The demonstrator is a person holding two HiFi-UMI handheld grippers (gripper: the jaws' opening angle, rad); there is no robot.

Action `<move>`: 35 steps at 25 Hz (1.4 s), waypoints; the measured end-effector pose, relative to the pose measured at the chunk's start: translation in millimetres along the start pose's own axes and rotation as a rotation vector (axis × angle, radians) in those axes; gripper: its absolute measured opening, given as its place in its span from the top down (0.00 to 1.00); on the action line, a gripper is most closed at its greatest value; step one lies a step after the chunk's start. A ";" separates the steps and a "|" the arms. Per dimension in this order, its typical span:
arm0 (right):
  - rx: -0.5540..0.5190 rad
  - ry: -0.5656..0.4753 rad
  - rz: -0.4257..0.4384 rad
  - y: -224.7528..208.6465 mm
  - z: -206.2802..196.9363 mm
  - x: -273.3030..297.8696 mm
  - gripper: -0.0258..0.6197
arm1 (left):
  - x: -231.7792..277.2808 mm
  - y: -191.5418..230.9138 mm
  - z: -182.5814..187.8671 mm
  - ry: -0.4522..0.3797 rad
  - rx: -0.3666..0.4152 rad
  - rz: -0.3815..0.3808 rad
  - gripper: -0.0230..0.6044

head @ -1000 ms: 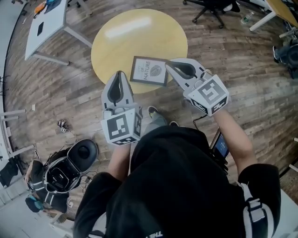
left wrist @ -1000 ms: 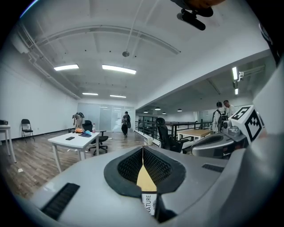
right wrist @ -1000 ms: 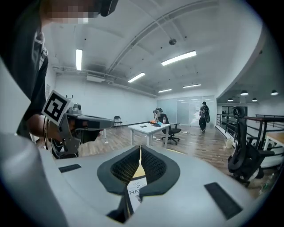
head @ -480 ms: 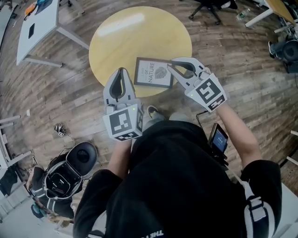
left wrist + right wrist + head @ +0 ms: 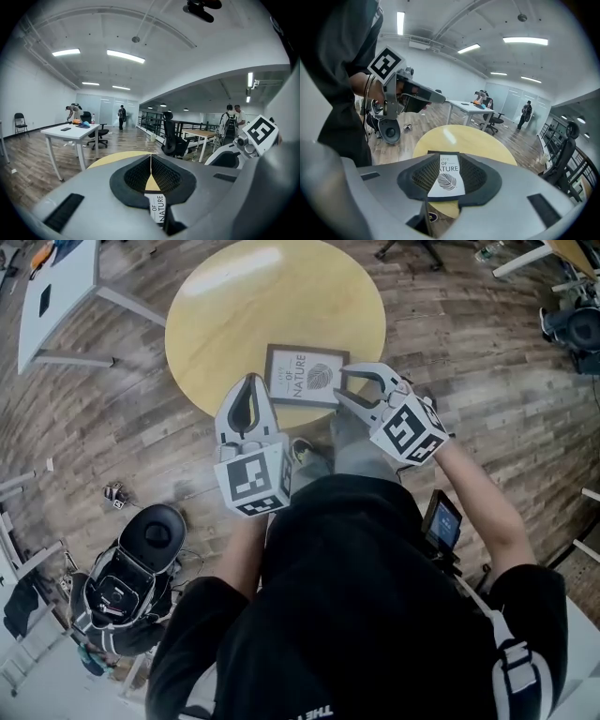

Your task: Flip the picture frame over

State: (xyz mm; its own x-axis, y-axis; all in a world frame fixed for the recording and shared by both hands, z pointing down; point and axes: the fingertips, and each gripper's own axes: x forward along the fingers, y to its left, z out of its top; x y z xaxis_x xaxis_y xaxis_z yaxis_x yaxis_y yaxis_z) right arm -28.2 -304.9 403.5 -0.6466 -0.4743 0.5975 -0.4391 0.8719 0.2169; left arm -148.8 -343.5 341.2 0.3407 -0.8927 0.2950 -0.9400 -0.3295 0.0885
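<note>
**Head view.** A round yellow wooden tabletop [image 5: 272, 306] is shown from above, standing on a wood-plank floor [image 5: 469, 362]. A dark-edged rectangular picture frame [image 5: 302, 376] lies flat on it, near the edge closest to the person. Its white print, with a leaf and the word "NATURE", faces up. The grey left gripper [image 5: 247, 381] is held just beside the frame's lower left corner, with its fingers drawn together to a point. The grey right gripper [image 5: 341, 382] is placed at the frame's right edge with its fingers partly apart. Contact with the frame cannot be told from here.

**Left gripper view.** The fingers of the left gripper [image 5: 151, 157] are seen closed on each other, with nothing held. Only a thin slit is left between them. Through it a sliver of the tabletop [image 5: 110, 159] and a strip of the picture frame [image 5: 158, 209] are visible. The right gripper [image 5: 243, 145] appears at the right.

**Right gripper view.** The fingers of the right gripper [image 5: 447, 159] are opening. The picture frame [image 5: 446, 180] is seen in the gap between them, lying on the tabletop [image 5: 464, 138], and neither pad presses on it. The left gripper [image 5: 403, 89] is shown at upper left.
</note>
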 end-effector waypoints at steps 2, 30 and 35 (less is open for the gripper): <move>-0.008 0.009 0.024 -1.0 -5.7 8.8 0.77 | 7.8 3.4 -3.0 0.019 -0.006 0.012 0.92; -0.454 0.248 0.195 75.0 -153.8 90.4 0.63 | 66.1 11.6 -140.3 0.206 -0.029 0.008 0.92; -0.678 0.257 0.119 73.1 -161.2 100.7 0.63 | 73.6 6.9 -153.2 0.199 -0.047 -0.011 0.92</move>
State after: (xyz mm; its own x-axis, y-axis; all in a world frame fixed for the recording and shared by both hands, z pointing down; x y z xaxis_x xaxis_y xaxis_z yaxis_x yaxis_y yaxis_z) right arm -24.8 -269.3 603.9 -0.4624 -0.4008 0.7909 0.1611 0.8392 0.5195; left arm -133.0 -364.4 509.3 0.3454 -0.8090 0.4755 -0.9375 -0.3206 0.1356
